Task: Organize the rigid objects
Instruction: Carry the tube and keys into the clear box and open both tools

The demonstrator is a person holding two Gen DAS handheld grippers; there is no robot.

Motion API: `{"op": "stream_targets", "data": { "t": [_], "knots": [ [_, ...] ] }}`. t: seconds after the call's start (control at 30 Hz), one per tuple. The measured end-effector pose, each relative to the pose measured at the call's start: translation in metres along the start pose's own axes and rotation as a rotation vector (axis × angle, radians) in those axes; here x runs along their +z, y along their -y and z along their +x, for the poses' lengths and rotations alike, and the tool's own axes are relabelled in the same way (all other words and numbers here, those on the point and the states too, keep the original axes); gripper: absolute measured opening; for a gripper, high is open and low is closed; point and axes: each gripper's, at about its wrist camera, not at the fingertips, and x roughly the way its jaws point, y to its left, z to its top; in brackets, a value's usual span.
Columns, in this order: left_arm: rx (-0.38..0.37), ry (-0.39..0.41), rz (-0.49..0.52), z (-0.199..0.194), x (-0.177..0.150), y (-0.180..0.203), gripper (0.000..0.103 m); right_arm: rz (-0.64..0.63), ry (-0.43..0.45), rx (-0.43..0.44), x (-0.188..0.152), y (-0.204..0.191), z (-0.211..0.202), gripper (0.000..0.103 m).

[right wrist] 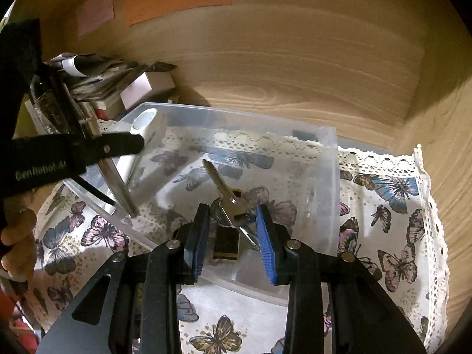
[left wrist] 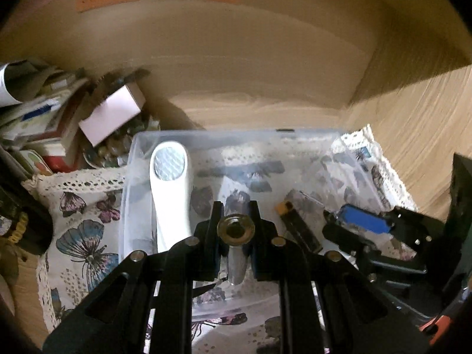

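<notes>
The left gripper [left wrist: 235, 230] has its black fingers clenched on a slim silver metal tube with a brass-ringed end [left wrist: 236, 233], held over the clear rectangular plastic bin [left wrist: 206, 135] near the bin's 6 o'clock rim. In the right wrist view that tube [right wrist: 116, 183] slants down across the bin's 9 o'clock wall.

Inside the bin, at 10 o'clock, lies a white plastic handheld gadget with a round mesh face [left wrist: 171, 183]. Toward 3 o'clock, a dark flat bar with an orange tip [left wrist: 298, 221] rests on the bin floor.

The right gripper [right wrist: 233, 233] has its blue-padded fingers spread apart, released, flanking a silver metal key on a ring [right wrist: 227, 197] that lies inside the bin, its blade pointing to 11 o'clock. Whether either pad touches the key cannot be told.

The bin sits on a white butterfly-print cloth with lace edging [right wrist: 392, 215] over the wooden counter [right wrist: 295, 73]. A stack of books and boxes [left wrist: 59, 124] lies at 10 o'clock beyond the bin.
</notes>
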Motion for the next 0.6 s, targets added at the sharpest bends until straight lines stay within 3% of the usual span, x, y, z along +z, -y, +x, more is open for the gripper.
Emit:
{"op": "stream_targets", "data": {
  "t": [0.3, 0.6],
  "knots": [
    [0.051, -0.019, 0.019, -0.002, -0.005, 0.005, 0.016, -0.024, 0.001, 0.001, 0.001, -0.005, -0.004, 0.029],
    [0.112, 0.057, 0.030, -0.037, -0.004, 0.007, 0.037, -0.030, 0.041, -0.002, -0.003, -0.010, -0.027, 0.030]
  ]
}}
